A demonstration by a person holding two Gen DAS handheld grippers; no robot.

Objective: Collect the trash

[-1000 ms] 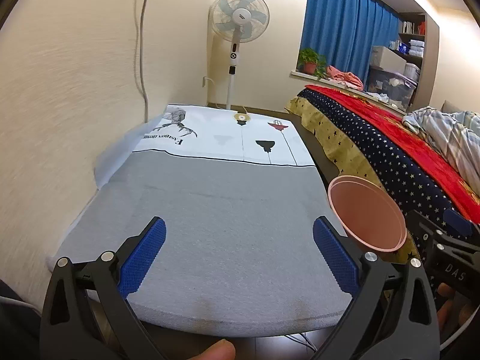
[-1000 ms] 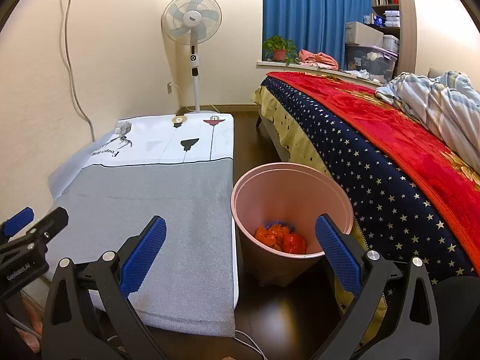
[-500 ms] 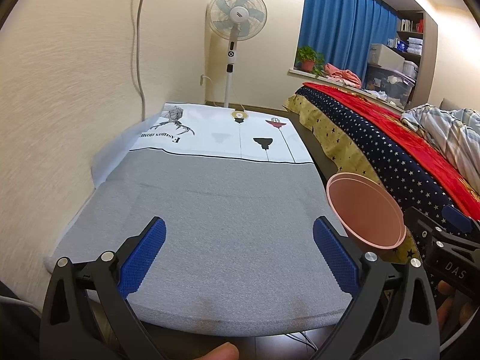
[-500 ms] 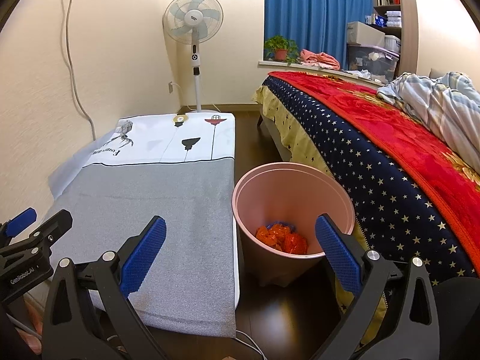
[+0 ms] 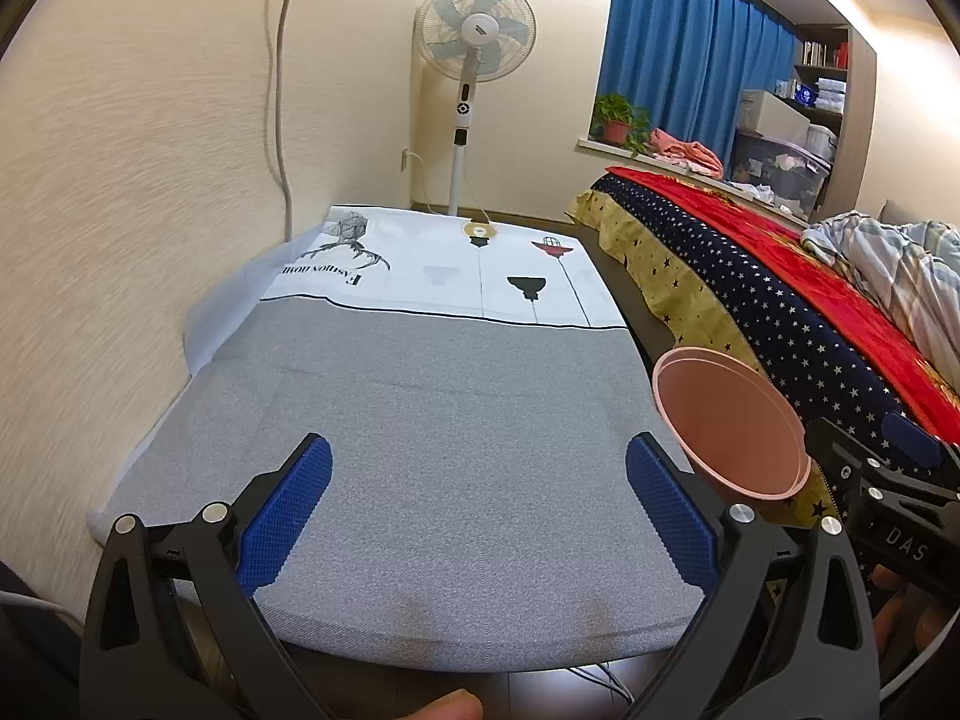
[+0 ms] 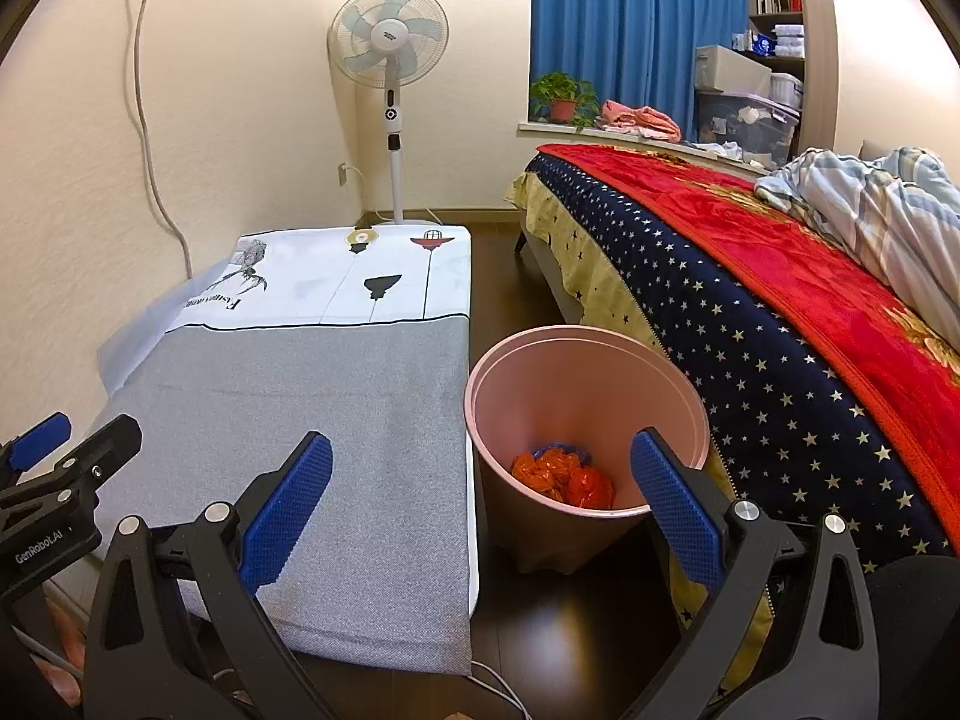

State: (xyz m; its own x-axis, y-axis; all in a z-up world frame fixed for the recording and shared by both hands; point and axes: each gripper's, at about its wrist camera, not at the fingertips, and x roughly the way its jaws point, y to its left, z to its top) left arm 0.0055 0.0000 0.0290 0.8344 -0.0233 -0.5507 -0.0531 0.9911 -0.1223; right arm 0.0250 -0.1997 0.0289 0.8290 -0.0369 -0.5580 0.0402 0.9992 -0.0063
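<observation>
A pink bin point(image 6: 585, 384) stands on the dark floor between the low table and the bed; its rim point(image 5: 729, 420) shows at the right of the left wrist view. Crumpled orange wrappers point(image 6: 564, 477) with a bit of blue beneath lie at its bottom. My right gripper point(image 6: 480, 495) is open, nothing between its blue pads, hovering near the bin's left rim. My left gripper point(image 5: 477, 510) is open over the grey cloth point(image 5: 450, 450) on the table, holding nothing. No loose trash shows on the cloth.
The low table point(image 6: 312, 390) sits against the left wall, white printed cloth at its far end. A standing fan point(image 6: 390, 60) is behind it. The bed point(image 6: 780, 300) with red and starred blankets fills the right. A cable point(image 6: 498, 690) lies on the floor.
Both views have shifted slightly; the left gripper drifted a little, the fan and table sliding left in its view. Both grippers stay open and empty.
</observation>
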